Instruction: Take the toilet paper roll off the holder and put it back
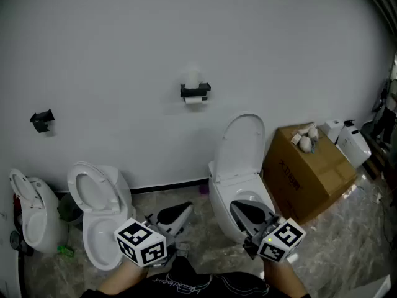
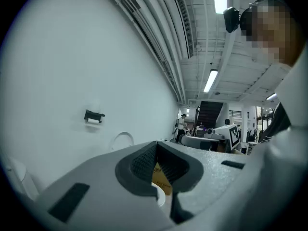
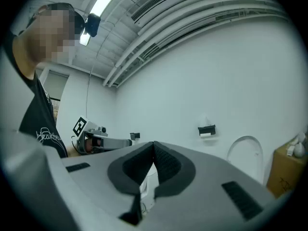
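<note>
A black holder (image 1: pixel 195 92) hangs on the white wall, with a white toilet paper roll (image 1: pixel 193 78) standing on top of it and a strip of paper below. The same holder (image 2: pixel 94 115) shows far off in the left gripper view, and the holder (image 3: pixel 207 130) shows in the right gripper view too. My left gripper (image 1: pixel 178 213) is held low near the floor, far from the holder, jaws shut and empty. My right gripper (image 1: pixel 251 214) is low in front of the right toilet, jaws together with nothing between them.
Two white toilets with raised lids stand below: one at the left (image 1: pixel 99 213), one at the right (image 1: pixel 239 166). A third fixture (image 1: pixel 28 210) is at the far left. A cardboard box (image 1: pixel 307 172) sits right of the toilets. A second black bracket (image 1: pixel 41 120) is on the wall.
</note>
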`<action>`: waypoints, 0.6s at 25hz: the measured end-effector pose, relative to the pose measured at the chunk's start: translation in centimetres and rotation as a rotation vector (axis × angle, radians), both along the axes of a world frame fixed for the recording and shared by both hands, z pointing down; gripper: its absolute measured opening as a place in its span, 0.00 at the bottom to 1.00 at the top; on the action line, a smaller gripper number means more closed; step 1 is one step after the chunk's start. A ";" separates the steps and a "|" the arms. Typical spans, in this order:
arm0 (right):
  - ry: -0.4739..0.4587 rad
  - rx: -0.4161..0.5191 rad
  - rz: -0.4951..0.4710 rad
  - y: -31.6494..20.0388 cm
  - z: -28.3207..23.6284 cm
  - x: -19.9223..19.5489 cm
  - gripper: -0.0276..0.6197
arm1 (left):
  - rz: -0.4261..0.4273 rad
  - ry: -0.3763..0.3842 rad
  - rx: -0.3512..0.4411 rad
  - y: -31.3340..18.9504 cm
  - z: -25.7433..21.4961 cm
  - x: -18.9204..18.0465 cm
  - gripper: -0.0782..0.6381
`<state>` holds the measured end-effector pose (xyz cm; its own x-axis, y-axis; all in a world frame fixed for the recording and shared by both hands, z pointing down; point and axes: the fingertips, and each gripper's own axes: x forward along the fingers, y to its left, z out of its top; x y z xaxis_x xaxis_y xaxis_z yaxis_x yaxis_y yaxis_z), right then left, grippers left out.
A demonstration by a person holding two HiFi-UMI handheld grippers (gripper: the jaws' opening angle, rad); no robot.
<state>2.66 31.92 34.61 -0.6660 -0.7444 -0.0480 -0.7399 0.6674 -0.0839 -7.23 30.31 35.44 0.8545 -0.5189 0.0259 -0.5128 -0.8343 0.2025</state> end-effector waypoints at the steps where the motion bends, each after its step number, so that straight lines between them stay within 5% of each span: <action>1: 0.001 0.005 -0.001 0.3 -0.2 0.1 0.05 | 0.002 0.001 0.005 0.3 -0.3 0.1 0.12; 13: -0.017 0.011 0.065 1.2 -1.8 2.5 0.05 | -0.059 -0.029 0.055 0.7 -2.3 0.0 0.12; 15: -0.015 0.003 0.077 1.1 -1.7 3.0 0.05 | -0.074 -0.029 0.057 0.2 -2.5 -0.1 0.21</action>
